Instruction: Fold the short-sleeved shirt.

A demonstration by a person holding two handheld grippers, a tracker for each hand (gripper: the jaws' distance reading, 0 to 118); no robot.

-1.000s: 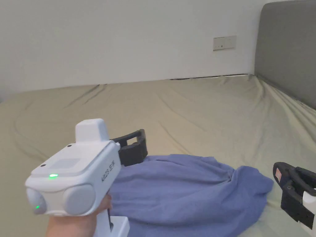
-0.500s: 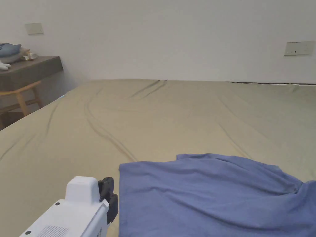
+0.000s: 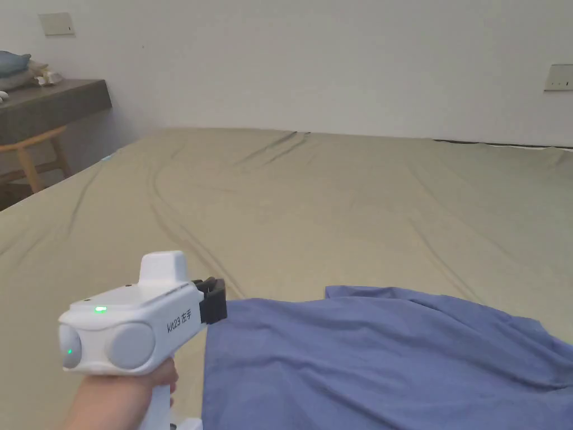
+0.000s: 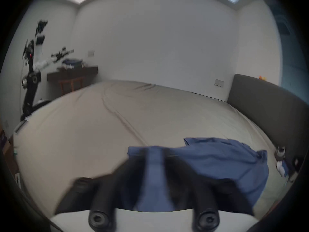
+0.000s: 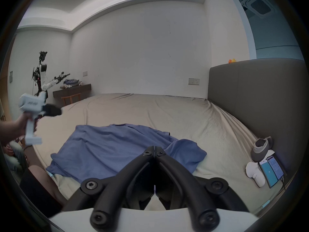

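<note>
A blue short-sleeved shirt (image 3: pixel 364 358) lies spread and rumpled on the beige bed (image 3: pixel 308 213), its straight left edge near me. A hand holds my left gripper (image 3: pixel 215 299) just left of the shirt's far left corner. In the blurred left gripper view its jaws (image 4: pixel 153 152) stand a little apart, with the shirt (image 4: pixel 217 160) showing through the gap. From the right gripper view the left gripper (image 5: pixel 56 111) hangs above the bed, clear of the shirt (image 5: pixel 117 148). My right gripper (image 5: pixel 154 147) is shut and empty over the shirt's near side.
A grey headboard (image 5: pixel 259 101) bounds the bed on the right, with soft toys and two lit phones (image 5: pixel 272 170) at its foot. A dark wooden desk (image 3: pixel 50 103) and a robot on a stand (image 5: pixel 41 75) are at the left wall. Wide bare sheet lies beyond the shirt.
The head camera has swung left, so the right gripper has left its view. The left gripper dipped low, then rose again by the shirt's left corner, its jaws narrower than before.
</note>
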